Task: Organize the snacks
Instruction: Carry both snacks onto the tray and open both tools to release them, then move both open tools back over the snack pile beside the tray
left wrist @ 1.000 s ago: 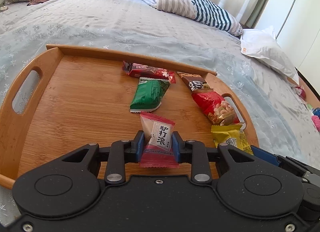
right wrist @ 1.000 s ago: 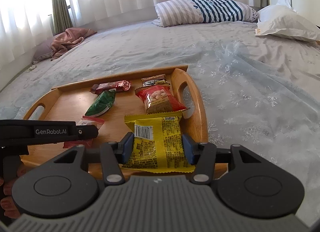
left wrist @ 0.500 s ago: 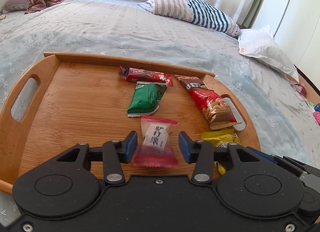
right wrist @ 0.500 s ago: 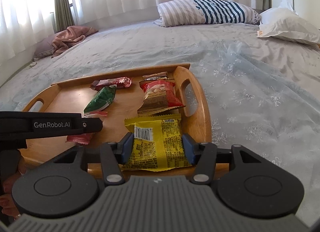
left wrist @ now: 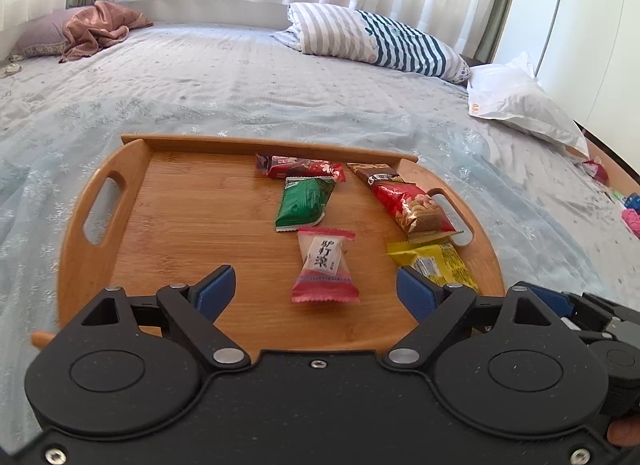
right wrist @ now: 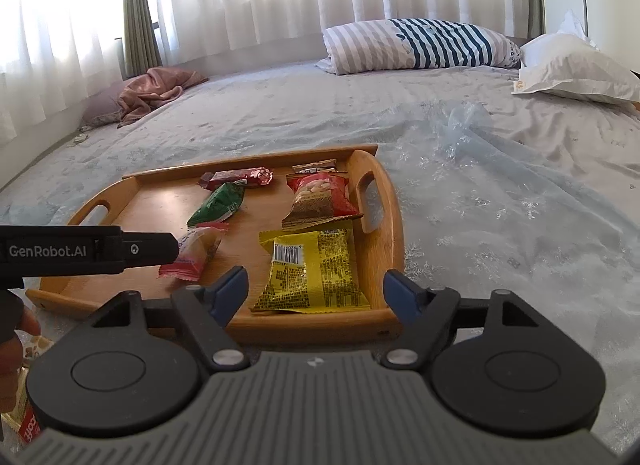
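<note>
A wooden tray [left wrist: 192, 225] [right wrist: 394, 233] lies on the bed with several snack packets. The pink and white candy packet [left wrist: 325, 265] [right wrist: 196, 251] rests on the tray, free, ahead of my left gripper [left wrist: 316, 291], whose jaws are opening wide with nothing pressed between them. The yellow packet [right wrist: 312, 271] [left wrist: 434, 263] lies flat at the tray's near right corner, ahead of my right gripper [right wrist: 316, 291], whose jaws are also opening and do not touch it. Behind them lie a green packet [left wrist: 304, 205] [right wrist: 218, 205], a red peanut packet [left wrist: 412, 205] [right wrist: 320, 197], a dark red bar [left wrist: 300, 167] [right wrist: 240, 177] and a brown bar [left wrist: 374, 173].
The tray sits on a pale blue bedspread [right wrist: 500, 205]. A striped pillow [right wrist: 420, 45] and a white pillow [right wrist: 576, 69] lie at the far end, a pink blanket [left wrist: 96, 31] far left. More snack packets [right wrist: 28, 405] lie near a hand at the lower left.
Both grippers let go: the left released the pink candy packet, the right the yellow packet, and both drew back from the tray. The red peanut packet's near end now curls up.
</note>
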